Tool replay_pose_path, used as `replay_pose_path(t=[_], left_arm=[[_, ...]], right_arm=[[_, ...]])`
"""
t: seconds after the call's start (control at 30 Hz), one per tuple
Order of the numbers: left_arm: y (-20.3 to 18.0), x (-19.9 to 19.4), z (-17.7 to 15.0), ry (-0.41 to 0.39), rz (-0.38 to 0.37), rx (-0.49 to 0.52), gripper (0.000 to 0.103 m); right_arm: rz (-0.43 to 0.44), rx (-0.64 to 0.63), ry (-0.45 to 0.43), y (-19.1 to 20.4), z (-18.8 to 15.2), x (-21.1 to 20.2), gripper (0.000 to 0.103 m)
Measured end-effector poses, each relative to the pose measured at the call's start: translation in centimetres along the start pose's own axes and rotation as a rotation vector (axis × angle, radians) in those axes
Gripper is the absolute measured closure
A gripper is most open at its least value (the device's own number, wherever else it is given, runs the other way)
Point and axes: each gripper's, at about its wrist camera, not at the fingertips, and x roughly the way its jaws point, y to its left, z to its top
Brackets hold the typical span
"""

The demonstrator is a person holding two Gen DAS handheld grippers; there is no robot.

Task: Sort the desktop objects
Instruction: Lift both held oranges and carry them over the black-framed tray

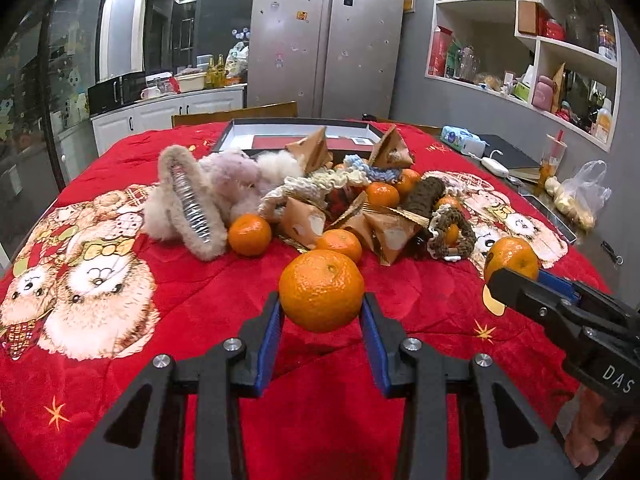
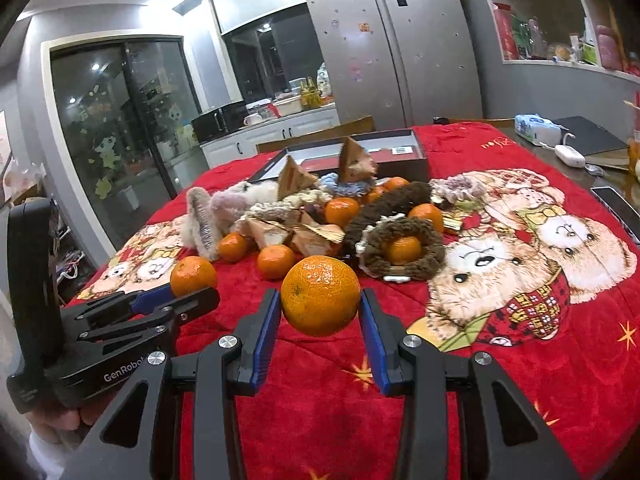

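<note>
Both tools (image 1: 321, 320) (image 2: 320, 316) level, each gripping a mandarin (image 1: 321, 290) (image 2: 320, 294).

Worktop (image 1: 592, 248) draped in red bear-print blanket (image 1: 320, 380). On blanket: central heap of tangerines (image 1: 249, 235), brown paper pyramid packets (image 1: 387, 236), fluffy hair clips (image 1: 188, 204), crocheted scrunchies (image 1: 452, 236); shallow open box (image 1: 240, 130) behind heap. Bare edge carries wet-wipe pack (image 1: 462, 140), plastic bag (image 1: 582, 196).

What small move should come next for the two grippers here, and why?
Probably carry both fruits toward the open box at the back. The left gripper is shut on a mandarin, the right gripper on another mandarin, both lifted off the red blanket in front of the unsorted pile.
</note>
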Motion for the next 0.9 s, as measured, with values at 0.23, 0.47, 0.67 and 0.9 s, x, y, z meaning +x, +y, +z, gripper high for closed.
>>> replay_pose_path(t=[0.23, 0.47, 0.67, 0.9], left_arm=[[0.9, -1.2, -0.2, -0.017, -0.006, -0.014, 0.063], [1.8, -2.3, -0.3, -0.028, 0.001, -0.024, 0.063], [2.1, -2.5, -0.4, -0.029, 0.004, -0.032, 0.063], [1.8, -2.5, 0.0, -0.024, -0.015, -0.034, 0.063]], right_arm=[[0.005, -0.031, -0.008, 1.7, 0.2, -0.2, 0.065], [0.029, -0.037, -0.009, 2.7, 0.2, 0.0, 0.065], [0.049, -0.034, 0.000, 2.9, -0.1, 0.2, 0.065], [0.059, -0.016, 0.000, 2.5, 0.2, 0.1, 0.065]])
